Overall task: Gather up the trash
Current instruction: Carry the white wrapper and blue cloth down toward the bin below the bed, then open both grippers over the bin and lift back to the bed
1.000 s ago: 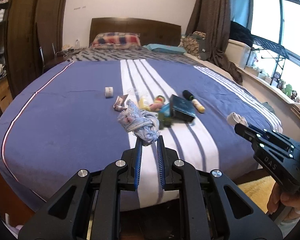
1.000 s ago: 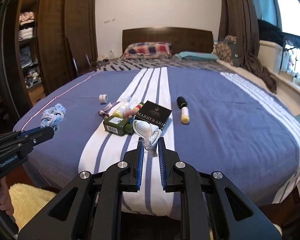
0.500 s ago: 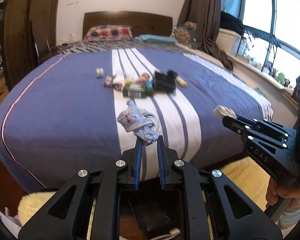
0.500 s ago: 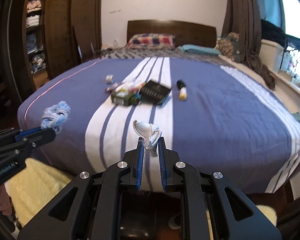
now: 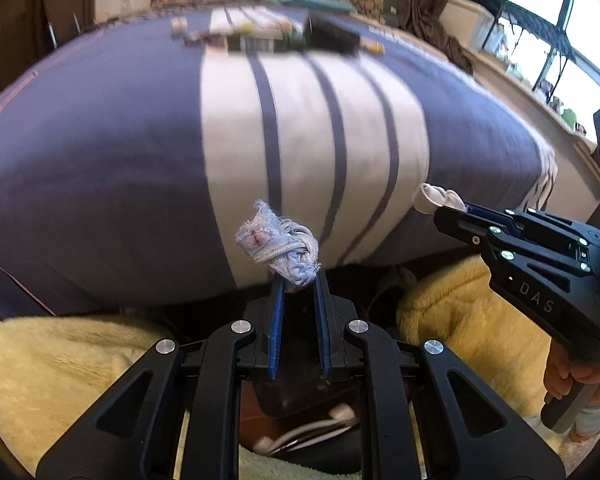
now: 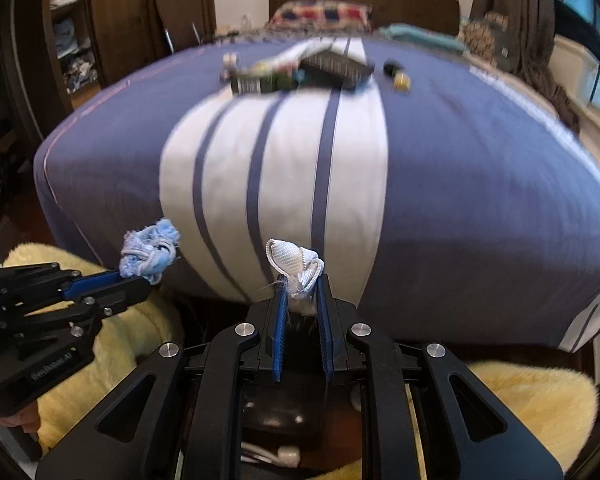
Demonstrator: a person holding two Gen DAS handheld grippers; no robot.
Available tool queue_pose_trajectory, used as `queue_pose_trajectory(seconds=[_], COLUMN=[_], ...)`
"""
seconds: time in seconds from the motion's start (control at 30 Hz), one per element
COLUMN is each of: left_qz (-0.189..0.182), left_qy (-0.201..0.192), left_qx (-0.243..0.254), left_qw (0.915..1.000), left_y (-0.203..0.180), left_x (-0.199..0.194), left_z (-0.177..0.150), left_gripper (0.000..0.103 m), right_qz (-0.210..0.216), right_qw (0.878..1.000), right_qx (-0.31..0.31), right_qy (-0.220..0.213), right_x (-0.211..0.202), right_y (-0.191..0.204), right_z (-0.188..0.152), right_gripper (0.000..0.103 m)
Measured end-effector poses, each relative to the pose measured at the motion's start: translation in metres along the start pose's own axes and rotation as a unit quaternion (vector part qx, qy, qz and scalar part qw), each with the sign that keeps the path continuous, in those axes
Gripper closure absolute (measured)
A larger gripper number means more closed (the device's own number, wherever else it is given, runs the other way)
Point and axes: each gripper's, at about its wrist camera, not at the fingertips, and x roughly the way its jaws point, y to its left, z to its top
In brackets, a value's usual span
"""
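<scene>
Grippers both hang off the foot of the bed (image 5: 99, 152), each pinching a scrap of trash. The left gripper (image 5: 298, 280) has its blue pads pressed onto the lower end of a frayed pale-blue rag (image 5: 277, 246), which bunches up above the fingertips in front of the bedspread's white stripes. From the right wrist view the same rag (image 6: 149, 250) shows at the tip of the left gripper (image 6: 129, 280), over the edge of a yellow rug (image 6: 111, 344).

The right gripper (image 6: 300, 284) is closed on a crumpled white cloth (image 6: 293, 262), with a few loose threads sticking out by the left pad. In the left wrist view that cloth (image 5: 436, 200) shows as a small white lump at the tip of the right gripper (image 5: 446, 214), near the corner of the bed. A hand (image 5: 572, 376) grips the handle below it.

Farther up the bed, blurred, lies a cluster of other items: a dark bottle (image 6: 259, 84) on its side, a black box (image 6: 338, 68) just beside it, a small roll (image 6: 231, 60) to the left and a dark tube with a yellow end (image 6: 398, 74) to the right. Pillows (image 6: 320, 14) sit against the headboard.

Below both grippers, between the two rug pieces, a dark container (image 6: 279, 408) sits on the floor with white earphones (image 6: 283, 454) lying near it.
</scene>
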Motion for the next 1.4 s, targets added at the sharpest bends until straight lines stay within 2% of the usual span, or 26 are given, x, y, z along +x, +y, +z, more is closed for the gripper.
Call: queue_pose_trajectory(seconds=[0.27, 0.57, 0.77, 0.8, 0.87, 0.9, 0.97, 1.07, 1.13, 1.17, 1.23, 1.3, 1.4], left_qz=[-0.021, -0.049, -0.056, -0.055, -0.053, -0.051, -0.042, -0.026, -0.010, -0.005, 0.010, 0.024, 0.038], left_qy=[0.083, 0.148, 0.176, 0.177, 0.180, 0.181, 0.178, 0.167, 0.159, 0.155, 0.143, 0.127, 0.104], left_qx=[-0.007, -0.018, -0.022, -0.022, -0.025, -0.026, -0.028, -0.027, -0.024, -0.023, -0.022, -0.023, -0.021], left_qw=[0.9963, 0.9877, 0.9825, 0.9824, 0.9819, 0.9819, 0.9828, 0.9852, 0.9870, 0.9876, 0.9894, 0.9913, 0.9936], left_y=[0.003, 0.009, 0.008, 0.008, 0.008, 0.009, 0.010, 0.012, 0.014, 0.017, 0.019, 0.025, 0.024], left_x=[0.061, 0.103, 0.118, 0.118, 0.119, 0.120, 0.118, 0.112, 0.106, 0.105, 0.097, 0.090, 0.074], left_z=[-0.014, -0.025, -0.029, -0.029, -0.030, -0.030, -0.029, -0.026, -0.023, -0.023, -0.018, -0.015, -0.008], left_gripper=[0.089, 0.089, 0.087, 0.087, 0.085, 0.083, 0.078, 0.062, 0.048, 0.045, 0.033, 0.024, 0.018], right_qz=[0.025, 0.054, 0.058, 0.059, 0.064, 0.065, 0.061, 0.048, 0.038, 0.033, 0.014, 0.002, -0.004], right_qw=[0.997, 0.986, 0.984, 0.984, 0.983, 0.983, 0.984, 0.986, 0.988, 0.989, 0.992, 0.993, 0.995], right_qx=[0.012, 0.038, 0.037, 0.039, 0.045, 0.046, 0.047, 0.046, 0.047, 0.048, 0.049, 0.049, 0.051], right_qy=[0.068, 0.152, 0.165, 0.165, 0.166, 0.165, 0.162, 0.152, 0.140, 0.134, 0.118, 0.104, 0.091], right_x=[0.041, 0.089, 0.104, 0.106, 0.106, 0.106, 0.105, 0.101, 0.094, 0.091, 0.085, 0.077, 0.067], right_y=[-0.002, -0.005, -0.005, -0.007, -0.009, -0.009, -0.011, -0.013, -0.017, -0.018, -0.019, -0.022, -0.025], right_z=[-0.019, -0.039, -0.032, -0.030, -0.030, -0.030, -0.027, -0.023, -0.020, -0.019, -0.016, -0.013, -0.010], right_gripper=[0.087, 0.085, 0.083, 0.080, 0.068, 0.063, 0.061, 0.053, 0.044, 0.041, 0.026, 0.020, 0.019])
